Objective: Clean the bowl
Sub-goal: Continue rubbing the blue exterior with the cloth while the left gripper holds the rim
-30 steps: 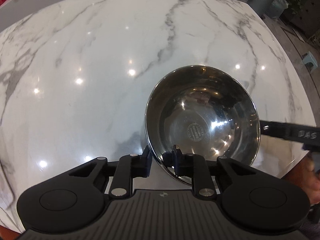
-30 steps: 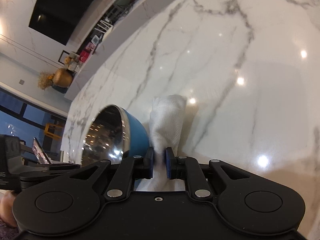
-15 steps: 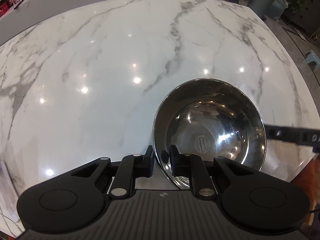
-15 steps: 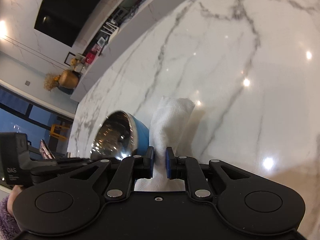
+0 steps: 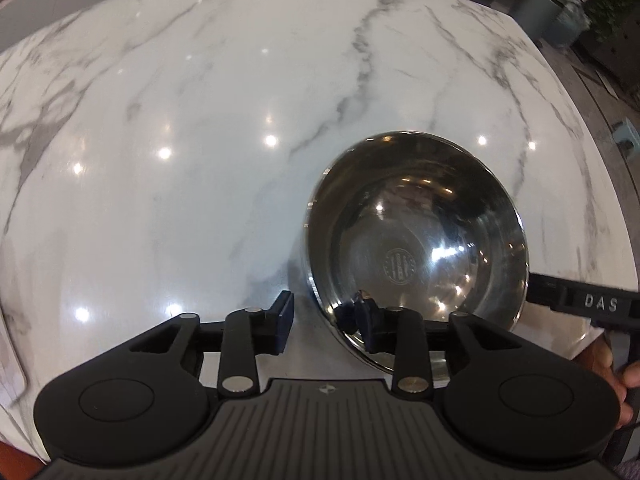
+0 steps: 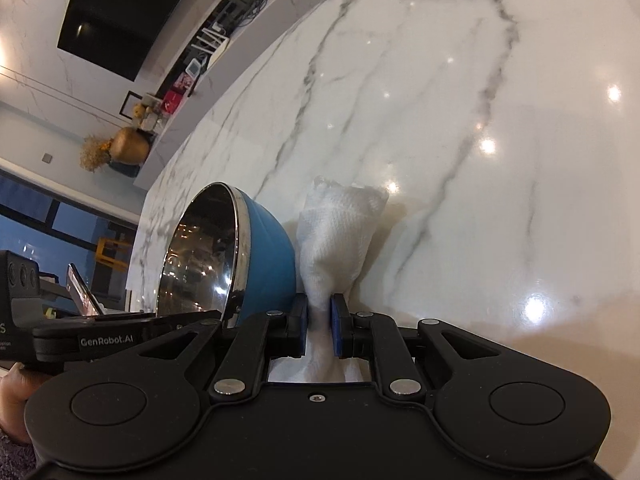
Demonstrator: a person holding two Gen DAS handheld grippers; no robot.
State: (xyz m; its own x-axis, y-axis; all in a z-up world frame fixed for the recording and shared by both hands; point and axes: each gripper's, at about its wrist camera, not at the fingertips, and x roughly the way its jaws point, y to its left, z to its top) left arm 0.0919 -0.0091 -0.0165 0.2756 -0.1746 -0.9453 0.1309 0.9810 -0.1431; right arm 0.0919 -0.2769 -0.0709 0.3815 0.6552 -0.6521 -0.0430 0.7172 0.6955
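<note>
A steel bowl (image 5: 416, 248) with a blue outside (image 6: 268, 256) sits on the white marble table (image 5: 200, 160). My left gripper (image 5: 324, 304) straddles the bowl's near rim, one finger inside and one outside. Its jaws are opening, and a gap shows between the outer pad and the rim. My right gripper (image 6: 319, 308) is shut on a white folded cloth (image 6: 340, 232), which sticks up just right of the bowl. The right gripper's black body (image 5: 580, 300) reaches in beside the bowl's right rim. The left gripper's body (image 6: 100, 336) shows low at the left of the right wrist view.
The table's right edge (image 5: 600, 208) runs close to the bowl. Beyond the far right corner stand grey bins (image 5: 540, 4) and plants. A person's hand (image 5: 616, 364) holds the right gripper. A ledge with a gold vase (image 6: 128, 146) lies past the table.
The left jaws have spread apart and let go of the bowl's rim. The right gripper has kept its hold on the cloth and come a little closer to the bowl.
</note>
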